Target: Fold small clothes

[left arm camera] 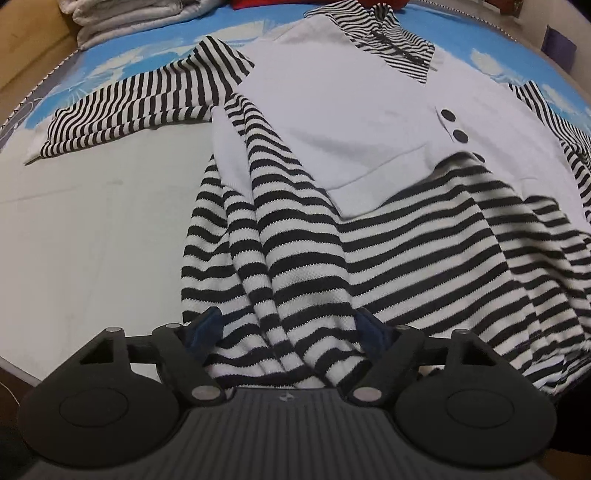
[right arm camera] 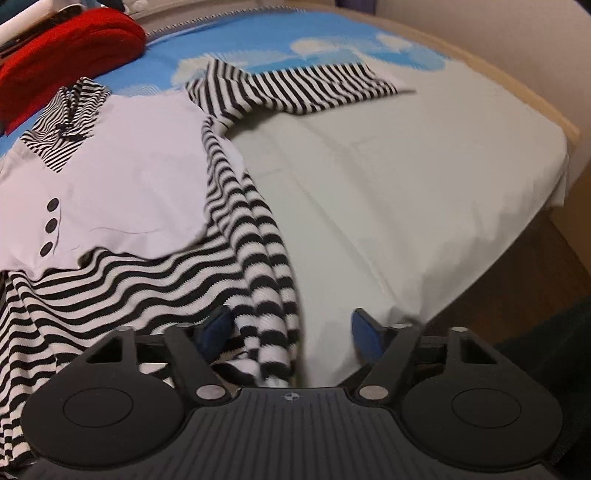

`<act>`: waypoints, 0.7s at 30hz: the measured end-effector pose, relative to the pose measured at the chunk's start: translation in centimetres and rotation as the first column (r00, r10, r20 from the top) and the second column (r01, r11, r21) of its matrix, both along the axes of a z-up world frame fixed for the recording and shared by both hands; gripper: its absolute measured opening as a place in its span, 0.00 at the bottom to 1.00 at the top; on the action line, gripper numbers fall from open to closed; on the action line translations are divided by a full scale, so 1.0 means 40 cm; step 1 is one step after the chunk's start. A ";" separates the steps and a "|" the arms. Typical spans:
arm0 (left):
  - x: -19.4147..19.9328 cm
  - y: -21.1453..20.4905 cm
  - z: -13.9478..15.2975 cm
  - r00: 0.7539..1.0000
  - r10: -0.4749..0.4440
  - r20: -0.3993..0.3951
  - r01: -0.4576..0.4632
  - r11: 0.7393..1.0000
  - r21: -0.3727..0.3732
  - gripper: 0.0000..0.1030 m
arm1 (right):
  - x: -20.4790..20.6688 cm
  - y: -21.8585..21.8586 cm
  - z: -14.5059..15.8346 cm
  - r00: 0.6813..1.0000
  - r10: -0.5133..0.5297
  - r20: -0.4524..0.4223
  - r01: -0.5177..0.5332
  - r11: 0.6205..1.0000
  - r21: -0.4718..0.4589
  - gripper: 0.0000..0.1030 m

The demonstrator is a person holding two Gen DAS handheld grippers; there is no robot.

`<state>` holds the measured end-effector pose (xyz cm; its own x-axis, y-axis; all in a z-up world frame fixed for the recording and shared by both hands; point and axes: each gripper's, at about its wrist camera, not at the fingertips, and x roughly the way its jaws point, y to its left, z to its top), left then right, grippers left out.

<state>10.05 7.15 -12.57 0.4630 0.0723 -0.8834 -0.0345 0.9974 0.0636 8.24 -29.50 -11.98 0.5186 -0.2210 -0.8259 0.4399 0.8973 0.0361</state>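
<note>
A small dress with a white top, black buttons and black-and-white striped collar, sleeves and skirt (left arm camera: 369, 122) lies face up on the bed; it also shows in the right wrist view (right arm camera: 125, 184). My left gripper (left arm camera: 290, 325) is open, its blue pads either side of the bunched striped hem at the skirt's left corner. My right gripper (right arm camera: 291, 328) is open, its jaws wide, with the hem's right corner lying between the pads, nearer the left pad. Neither is clamped on the cloth.
The bed has a pale sheet (right arm camera: 388, 177) and a blue cloud-print cover (left arm camera: 122, 62). Folded grey clothes (left arm camera: 122, 14) sit at the far left. A red garment (right arm camera: 70, 40) lies beyond the collar. The bed edge and wooden floor (right arm camera: 517, 280) are at the right.
</note>
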 end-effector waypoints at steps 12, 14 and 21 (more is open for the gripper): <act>-0.013 -0.003 0.018 1.000 0.014 -0.014 -0.014 1.000 0.000 0.67 | -0.012 0.016 0.014 0.998 0.068 -0.005 -0.068 0.997 -0.026 0.09; -0.017 -0.009 0.033 1.000 0.017 0.008 -0.017 1.000 0.009 0.66 | -0.013 0.018 0.019 0.997 0.071 -0.007 -0.071 0.997 -0.038 0.11; -0.023 -0.066 0.084 0.988 -0.079 0.131 0.077 0.997 0.016 0.66 | -0.042 0.095 0.109 0.956 0.212 0.202 -0.169 0.962 -0.212 0.43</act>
